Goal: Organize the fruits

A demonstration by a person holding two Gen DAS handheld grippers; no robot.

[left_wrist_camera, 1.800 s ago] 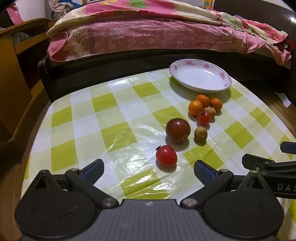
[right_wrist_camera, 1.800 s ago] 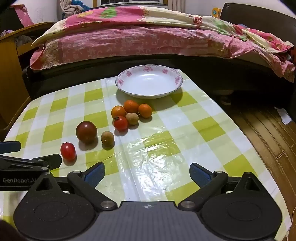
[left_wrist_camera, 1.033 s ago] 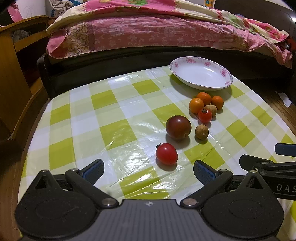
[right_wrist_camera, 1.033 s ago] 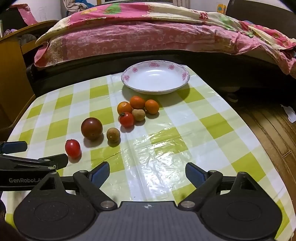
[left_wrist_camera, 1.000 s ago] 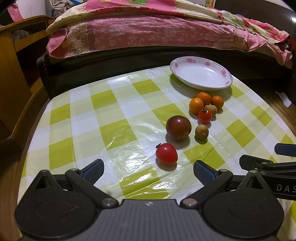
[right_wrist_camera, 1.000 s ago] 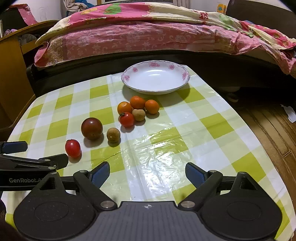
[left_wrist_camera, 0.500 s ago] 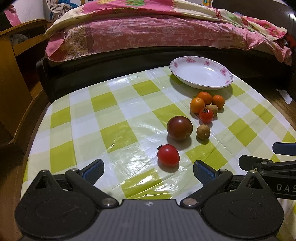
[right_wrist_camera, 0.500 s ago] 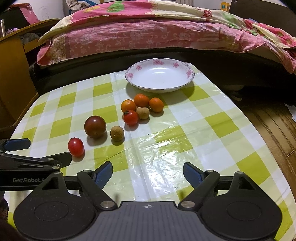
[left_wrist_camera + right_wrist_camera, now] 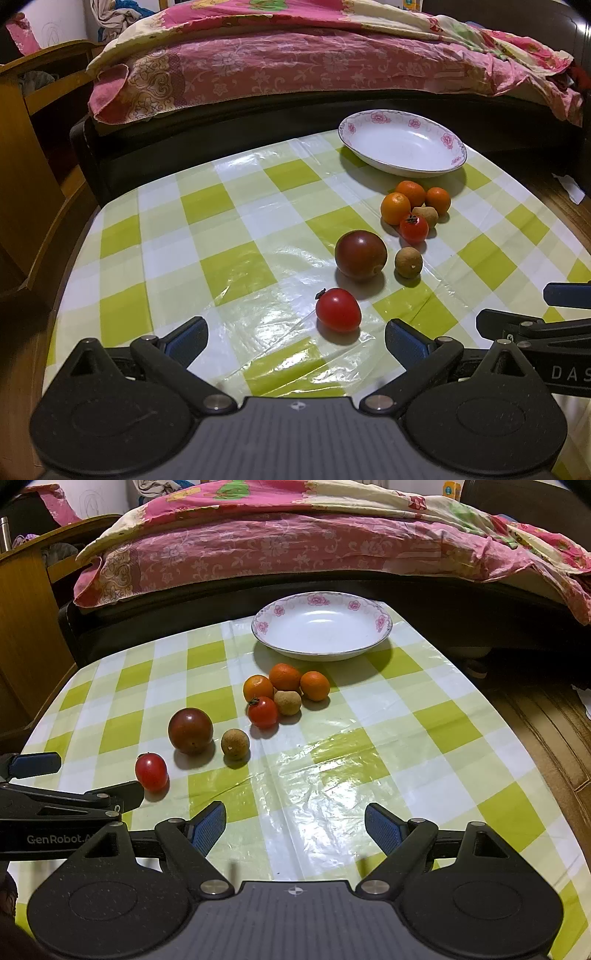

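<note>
Left tool (image 9: pixel 293 338): fingers spread apart, holding nothing, low in the frame of the left wrist view, above the checked counter (image 9: pixel 236 266).
Right tool (image 9: pixel 295 825): fingers likewise apart and empty, at the bottom centre of the right wrist view; the left tool shows at the lower left edge of that view.
Nearest red tomato (image 9: pixel 338 309): centre of the left view, just beyond the left tool's fingertips, not touched.
Dark tomato (image 9: pixel 361 254): just above the red one, apart from it.
Brown round fruit (image 9: pixel 408 262): beside the dark tomato, to its right.
Cluster (image 9: pixel 282 692): three oranges, a small red tomato and a second brown fruit, bunched together, upper centre of the right view.
Plate (image 9: pixel 380 622): white with a pink floral rim, holding no fruit, above the cluster at the counter's far edge.
Bed (image 9: pixel 295 542): pink quilt, top of the frame.
</note>
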